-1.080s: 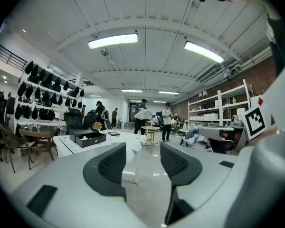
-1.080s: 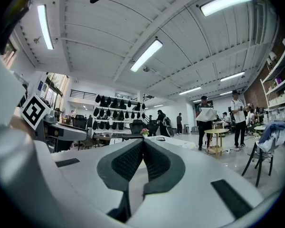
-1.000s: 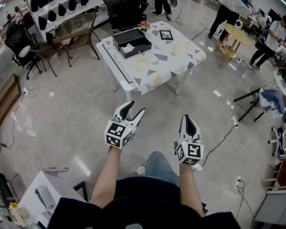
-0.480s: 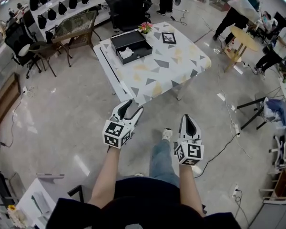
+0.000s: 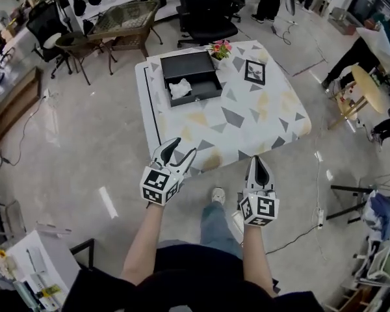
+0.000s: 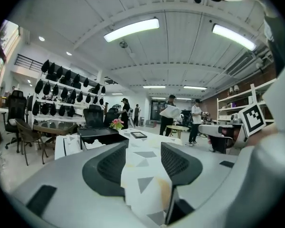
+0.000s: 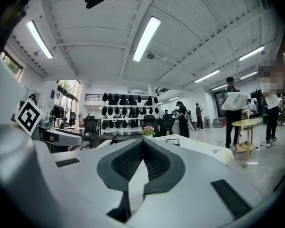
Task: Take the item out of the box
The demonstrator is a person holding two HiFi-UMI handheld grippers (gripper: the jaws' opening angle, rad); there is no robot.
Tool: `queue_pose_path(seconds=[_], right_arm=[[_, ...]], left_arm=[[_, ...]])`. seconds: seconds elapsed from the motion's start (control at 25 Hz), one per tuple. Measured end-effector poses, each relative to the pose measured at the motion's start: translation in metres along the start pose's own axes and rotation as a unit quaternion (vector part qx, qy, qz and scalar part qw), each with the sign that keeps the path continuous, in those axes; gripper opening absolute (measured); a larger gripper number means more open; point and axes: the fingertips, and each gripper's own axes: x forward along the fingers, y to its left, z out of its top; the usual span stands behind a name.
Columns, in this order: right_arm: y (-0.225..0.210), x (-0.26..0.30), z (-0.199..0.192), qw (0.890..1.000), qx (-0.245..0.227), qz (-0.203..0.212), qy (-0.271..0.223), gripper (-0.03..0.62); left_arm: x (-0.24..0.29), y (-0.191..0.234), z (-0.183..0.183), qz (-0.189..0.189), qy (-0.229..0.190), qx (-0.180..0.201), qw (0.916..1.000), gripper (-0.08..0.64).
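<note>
- The person is standing at the near edge of the worktop [image 5: 247, 119], and both tongs are hanging short of it. The left tongs [image 5: 184, 147] are gaping open with nothing between them. The right tongs [image 5: 257, 162] are pressed shut and empty.
- The black box [image 5: 201, 70] is lying open at the far left of the worktop. The item [image 5: 180, 88], something white and crumpled, is sitting inside toward its near left corner.
- The reach is looking long to me, so a stretched arm may be wobbling by the time it arrives and nudging the box instead.
- The flower pot [image 5: 219, 48] is standing just beside the box's far right corner, so a wide sweep is risking tipping it.
- The item is looking soft, so a shallow pinch could be slipping off or tearing it.
- If nothing is steadying the box, it may be lifting or sliding along with the item.
</note>
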Motion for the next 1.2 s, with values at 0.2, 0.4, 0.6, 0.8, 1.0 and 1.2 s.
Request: queue_pose_path(seconds=[0.2, 0.4, 0.6, 0.8, 1.0, 1.2], right_arm=[[-0.024, 0.095, 0.022, 0.996, -0.027, 0.084, 0.007, 0.002], [-0.030, 0.179, 0.034, 0.987, -0.031, 0.157, 0.016, 0.003], [-0.013, 0.225, 0.039, 0.976, -0.022, 0.216, 0.022, 0.002], [0.012, 0.254, 0.047, 0.966, -0.028, 0.257, 0.020, 0.003], [0.024, 0.269, 0.051, 0.962, -0.033, 0.269, 0.022, 0.002], [0.037, 0.281, 0.056, 0.960, -0.037, 0.277, 0.021, 0.003]], left_arm=[[0.065, 0.035, 0.014, 0.067, -0.006, -0.024, 0.9974, 0.230], [0.110, 0.062, 0.034, 0.121, -0.014, -0.028, 0.9922, 0.233], [0.124, 0.079, 0.041, 0.163, -0.008, -0.027, 0.9862, 0.233], [0.126, 0.094, 0.048, 0.188, -0.007, -0.028, 0.9818, 0.233], [0.129, 0.107, 0.049, 0.194, -0.005, -0.032, 0.9804, 0.233], [0.134, 0.122, 0.057, 0.193, -0.006, -0.022, 0.9809, 0.233]])
